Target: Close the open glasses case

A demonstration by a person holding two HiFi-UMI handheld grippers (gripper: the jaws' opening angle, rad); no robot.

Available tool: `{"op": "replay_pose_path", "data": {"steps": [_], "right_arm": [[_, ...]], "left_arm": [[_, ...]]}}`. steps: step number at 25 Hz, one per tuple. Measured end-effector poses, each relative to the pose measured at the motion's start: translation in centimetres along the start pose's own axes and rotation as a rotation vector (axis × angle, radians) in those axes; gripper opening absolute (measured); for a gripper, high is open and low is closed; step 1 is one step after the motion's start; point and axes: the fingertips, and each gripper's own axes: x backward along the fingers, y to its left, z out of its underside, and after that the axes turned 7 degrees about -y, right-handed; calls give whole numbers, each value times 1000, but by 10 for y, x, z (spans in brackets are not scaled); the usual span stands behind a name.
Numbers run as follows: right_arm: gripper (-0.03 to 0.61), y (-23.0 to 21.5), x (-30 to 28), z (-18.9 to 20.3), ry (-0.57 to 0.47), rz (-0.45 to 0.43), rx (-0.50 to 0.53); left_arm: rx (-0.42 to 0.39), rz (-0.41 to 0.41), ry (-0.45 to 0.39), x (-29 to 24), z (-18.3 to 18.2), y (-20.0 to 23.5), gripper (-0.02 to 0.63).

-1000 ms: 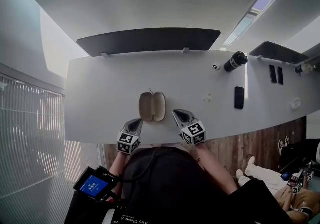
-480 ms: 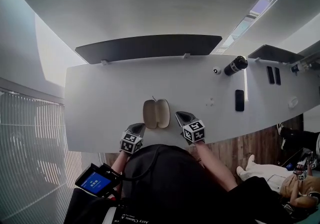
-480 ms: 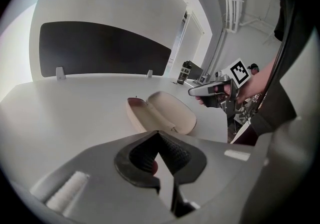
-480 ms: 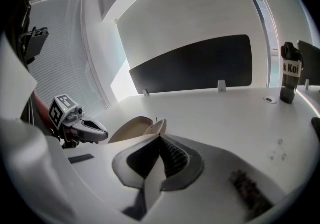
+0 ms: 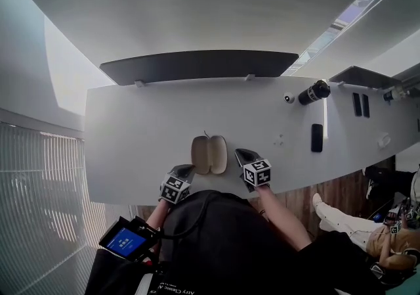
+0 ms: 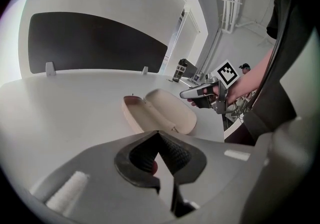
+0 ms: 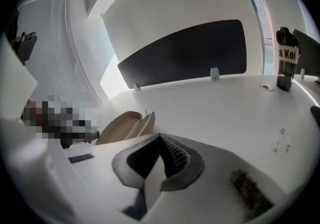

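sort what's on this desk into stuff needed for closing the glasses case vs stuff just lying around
For the job:
- open glasses case, lying flat near the desk's front edge
- left gripper, jaws together, empty
- right gripper, jaws together, empty

Just lying about:
- black bottle
- dark phone
- small white round item

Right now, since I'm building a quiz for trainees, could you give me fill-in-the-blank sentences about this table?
The glasses case lies ___ on the white table.
In the head view it sits ___ the left tongs and the right tongs.
Both tongs are shut and hold ___.
Missing words: open; between; nothing.
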Motion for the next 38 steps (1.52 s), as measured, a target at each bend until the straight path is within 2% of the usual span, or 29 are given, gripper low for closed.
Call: {"op": "replay_pose_path", "data": {"steps": [10, 20, 38], "right_arm": [[-2, 10, -13, 2, 25, -23, -7], [-2, 22, -19, 0, 28, -41, -13], [-2, 48, -19, -19, -12, -80, 27]], "left_arm": [[73, -19, -2, 0, 2, 9, 8], [73, 7, 17, -1, 9, 9, 8], [78, 8, -5, -2, 4, 9, 8]]}}
